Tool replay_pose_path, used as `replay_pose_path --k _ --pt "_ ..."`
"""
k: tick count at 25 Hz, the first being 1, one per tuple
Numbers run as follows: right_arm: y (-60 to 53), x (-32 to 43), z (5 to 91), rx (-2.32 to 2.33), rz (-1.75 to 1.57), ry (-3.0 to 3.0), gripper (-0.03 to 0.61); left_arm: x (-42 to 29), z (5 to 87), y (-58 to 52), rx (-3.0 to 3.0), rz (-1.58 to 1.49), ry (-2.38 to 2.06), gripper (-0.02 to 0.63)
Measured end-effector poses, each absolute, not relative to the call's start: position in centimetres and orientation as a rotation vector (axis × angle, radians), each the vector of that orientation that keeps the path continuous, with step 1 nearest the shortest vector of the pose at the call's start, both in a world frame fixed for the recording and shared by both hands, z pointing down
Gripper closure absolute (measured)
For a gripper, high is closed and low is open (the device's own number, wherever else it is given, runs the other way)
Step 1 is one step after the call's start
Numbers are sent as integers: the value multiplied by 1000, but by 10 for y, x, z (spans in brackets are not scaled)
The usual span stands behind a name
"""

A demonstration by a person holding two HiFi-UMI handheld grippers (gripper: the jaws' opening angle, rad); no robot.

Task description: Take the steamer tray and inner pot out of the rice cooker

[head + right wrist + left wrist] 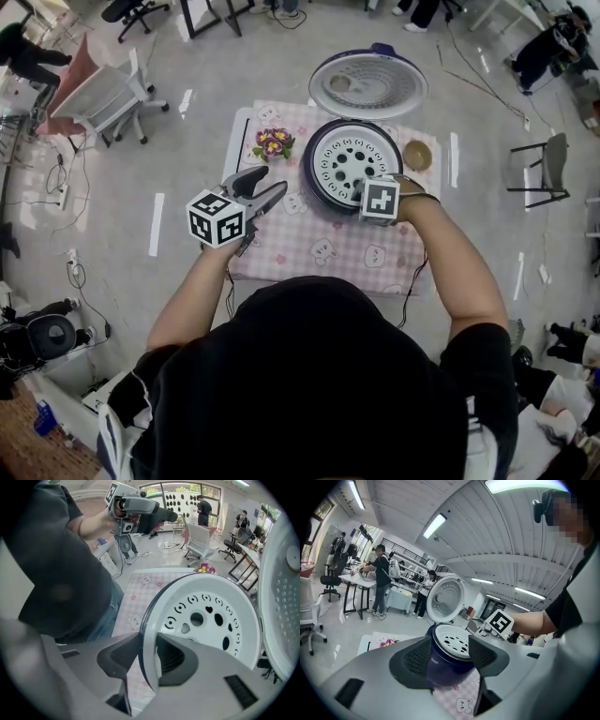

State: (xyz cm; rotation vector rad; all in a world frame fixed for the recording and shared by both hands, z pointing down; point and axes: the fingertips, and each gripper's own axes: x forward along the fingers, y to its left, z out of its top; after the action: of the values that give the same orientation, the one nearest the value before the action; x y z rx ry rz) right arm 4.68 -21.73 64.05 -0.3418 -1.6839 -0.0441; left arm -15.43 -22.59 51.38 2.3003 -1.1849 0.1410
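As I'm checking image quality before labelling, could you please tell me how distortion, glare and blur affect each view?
Head view: even light, fisheye curving at the edges, steamer tray sharp. Left gripper view: ceiling lights glare brightly, ceiling lines bow. Right gripper view: black vignetted corners, the person's shirt dark and featureless.

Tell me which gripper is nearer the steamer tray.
Right. The right gripper pinches the tray's rim; the left gripper hangs open over the tablecloth, left of the cooker, clear of it.
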Motion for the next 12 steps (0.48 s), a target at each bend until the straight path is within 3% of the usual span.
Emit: replay_pose_path --k 1,12 --pt "-216 42 640 -353 -50 -1708 466 -154 514 -226 2299 143 -1183 359" --pt "-217 41 617 -320 -78 -1725 527 -151 513 -218 2299 150 -1166 358"
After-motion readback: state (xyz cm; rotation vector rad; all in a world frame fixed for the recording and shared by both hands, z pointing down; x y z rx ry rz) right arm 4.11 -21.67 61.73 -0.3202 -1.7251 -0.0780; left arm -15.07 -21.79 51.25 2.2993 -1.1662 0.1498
